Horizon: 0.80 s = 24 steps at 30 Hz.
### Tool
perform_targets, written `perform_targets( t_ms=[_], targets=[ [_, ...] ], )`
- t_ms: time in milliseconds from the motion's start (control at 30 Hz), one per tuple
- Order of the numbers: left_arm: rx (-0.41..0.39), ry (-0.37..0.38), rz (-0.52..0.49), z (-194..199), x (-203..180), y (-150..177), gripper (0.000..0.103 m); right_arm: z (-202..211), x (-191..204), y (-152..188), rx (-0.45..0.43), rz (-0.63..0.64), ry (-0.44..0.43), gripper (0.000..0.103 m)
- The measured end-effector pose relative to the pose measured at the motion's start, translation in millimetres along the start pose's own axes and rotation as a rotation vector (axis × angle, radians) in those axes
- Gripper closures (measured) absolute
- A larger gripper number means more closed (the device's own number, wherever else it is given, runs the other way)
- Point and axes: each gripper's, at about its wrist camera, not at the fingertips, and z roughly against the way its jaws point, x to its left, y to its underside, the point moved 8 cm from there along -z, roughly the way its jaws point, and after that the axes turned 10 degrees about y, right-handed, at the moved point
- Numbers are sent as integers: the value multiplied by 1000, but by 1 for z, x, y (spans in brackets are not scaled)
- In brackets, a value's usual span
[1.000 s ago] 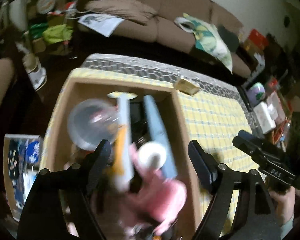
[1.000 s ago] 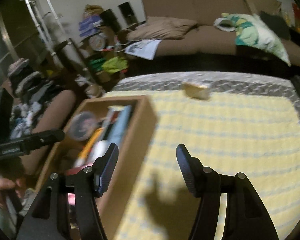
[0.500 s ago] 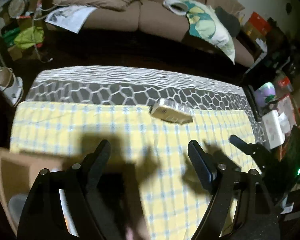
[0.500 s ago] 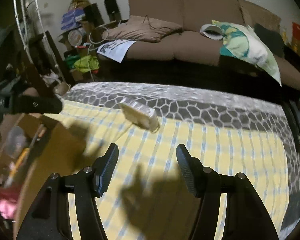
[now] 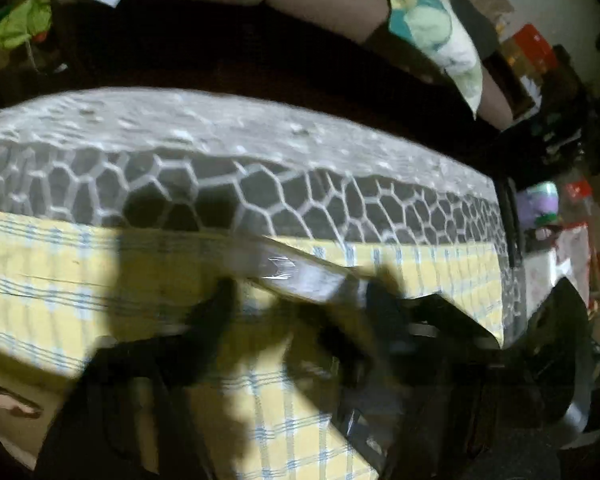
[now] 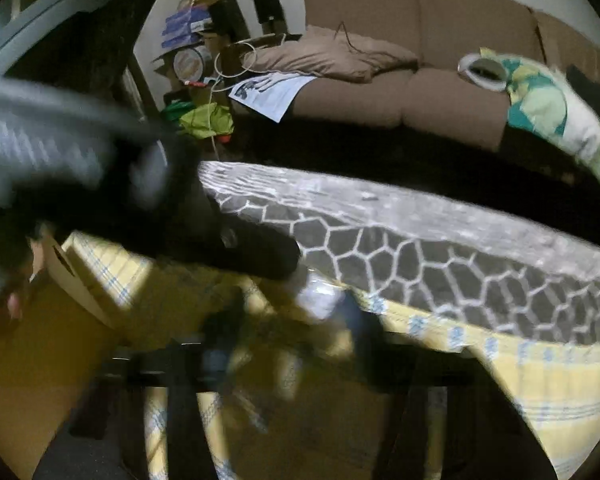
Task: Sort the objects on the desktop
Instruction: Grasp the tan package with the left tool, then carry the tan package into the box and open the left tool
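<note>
Both grippers, left (image 5: 296,312) and right (image 6: 292,320), are closing around the wrapped packet (image 5: 300,276); blur hides whether pads touch it. Only the right view shows the box (image 6: 72,280).

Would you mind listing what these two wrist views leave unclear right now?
- Left wrist: motion blur smears the left gripper; contact with the plastic-wrapped packet is unreadable as its jaws close.
- Right wrist: the right gripper is blurred too, jaws closing.
- Right wrist: the cardboard box interior is hidden behind the other gripper.
</note>
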Motion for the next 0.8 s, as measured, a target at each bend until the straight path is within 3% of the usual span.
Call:
perform_targets(
  t_ms=[33, 100, 333, 600, 800],
  targets=[
    [7, 39, -18, -3, -6, 4, 87, -2, 1, 2, 5, -18, -16, 84],
    [-6, 23, -67, -1, -14, 8, 89, 1, 2, 7, -7, -20, -8, 85],
    [-8, 101, -48, 34, -34, 34, 89, 48, 13, 13, -19, -48, -10, 87],
    [-63, 166, -96, 139, -73, 83, 90, 156, 64, -10, -40, 49, -38, 87],
    [-92, 160, -96, 214, -74, 141, 93, 223, 127, -1, -17, 137, -86, 87]
  ],
)
